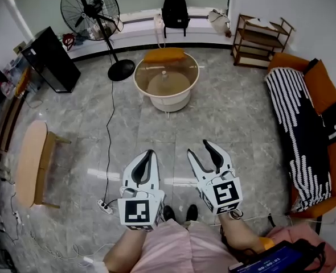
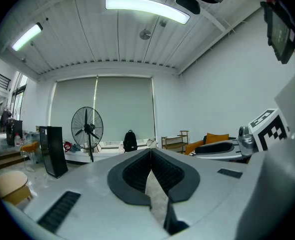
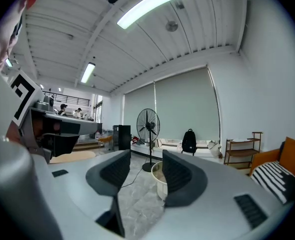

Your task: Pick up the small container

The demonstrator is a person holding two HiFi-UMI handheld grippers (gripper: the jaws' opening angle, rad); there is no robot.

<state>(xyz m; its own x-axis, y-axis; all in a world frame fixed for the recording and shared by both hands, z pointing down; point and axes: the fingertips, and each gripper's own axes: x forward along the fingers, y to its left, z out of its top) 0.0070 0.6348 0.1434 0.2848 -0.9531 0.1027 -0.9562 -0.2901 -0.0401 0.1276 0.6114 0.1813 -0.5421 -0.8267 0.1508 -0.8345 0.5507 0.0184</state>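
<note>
At the middle of the round glass-topped table (image 1: 145, 67), well back from every edge, the small container (image 1: 164, 73) is seen. It appears to stand upright, though it is too small for its form to be made out. It lies straight ahead of both grippers and well apart from them, across bare floor. The left gripper (image 1: 150, 152) is held with its jaws closed together on nothing. The right gripper (image 1: 199, 147) is held with its jaws spread and empty, and the near edge of the table is framed between them. Neither is clearly nearer, but the right is judged better placed for the approach.
</note>
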